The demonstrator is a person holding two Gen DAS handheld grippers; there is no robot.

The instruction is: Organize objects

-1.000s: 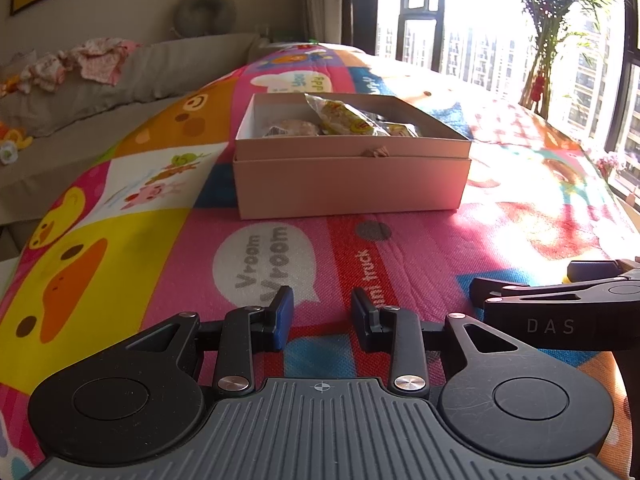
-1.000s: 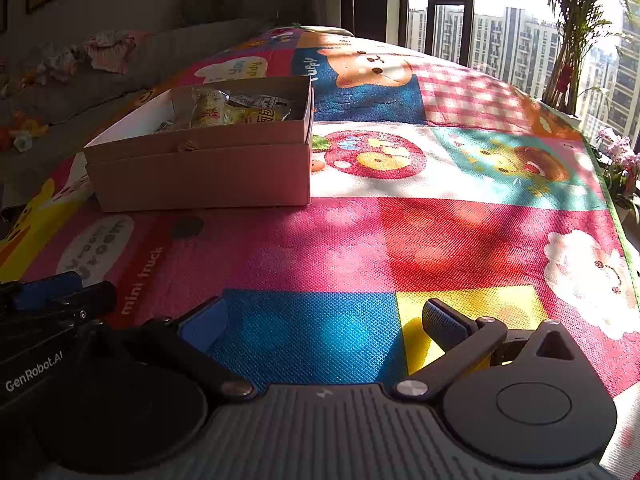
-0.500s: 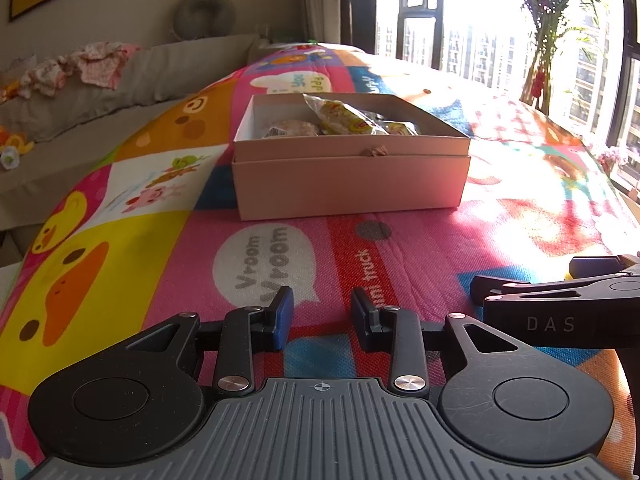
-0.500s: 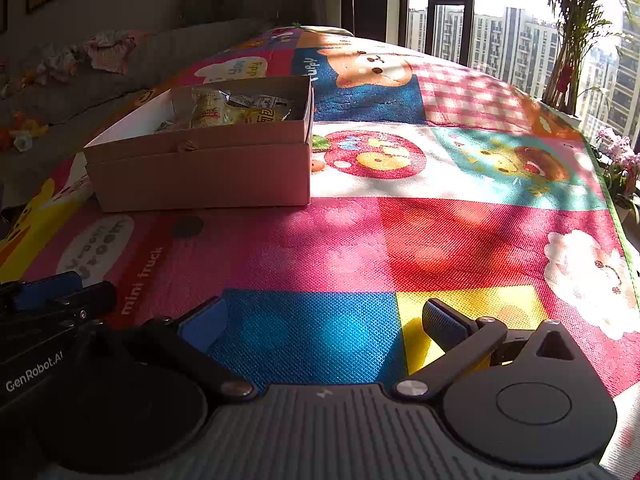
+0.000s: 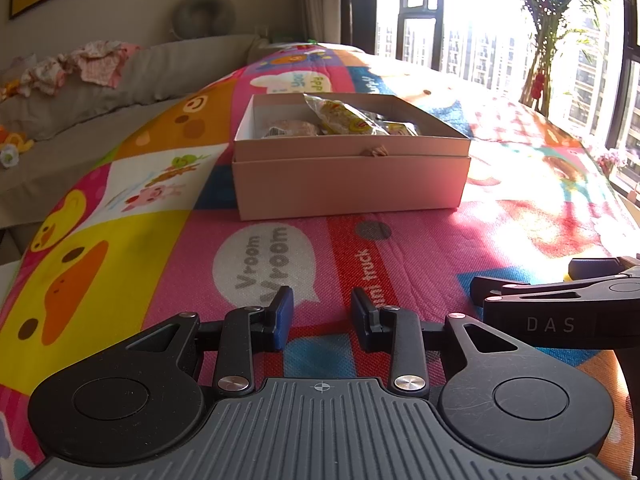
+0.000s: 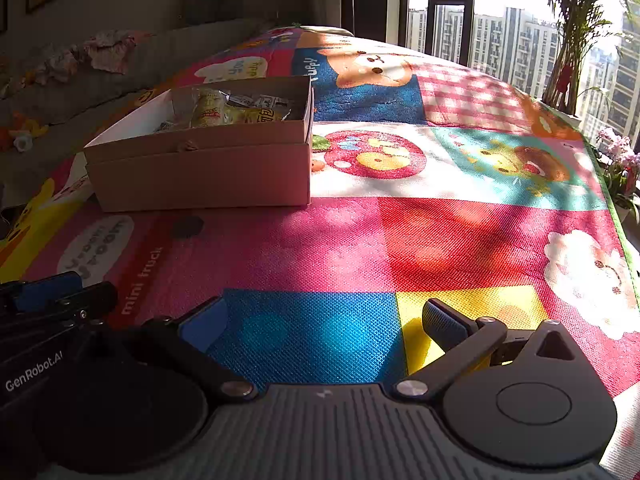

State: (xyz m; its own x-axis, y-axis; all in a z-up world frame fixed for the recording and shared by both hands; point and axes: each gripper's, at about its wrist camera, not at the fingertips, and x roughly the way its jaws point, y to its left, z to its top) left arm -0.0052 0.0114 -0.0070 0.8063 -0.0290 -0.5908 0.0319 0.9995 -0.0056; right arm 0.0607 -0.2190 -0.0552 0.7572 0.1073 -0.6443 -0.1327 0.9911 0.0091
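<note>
Pink box (image 5: 348, 184) on the mat (image 5: 400, 248) holds snacks (image 5: 344, 120). Left gripper (image 5: 322, 318) is partly open, empty. Right gripper (image 6: 324, 326) gapes wide, empty.

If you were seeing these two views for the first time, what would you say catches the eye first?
The bright cartoon-printed play mat fills both views, sunlit from the tall windows at the far right. On it sits an open pale pink cardboard box holding yellow plastic-wrapped snack packets. In the foreground, the left gripper and the right gripper are both open and hold nothing.
</note>
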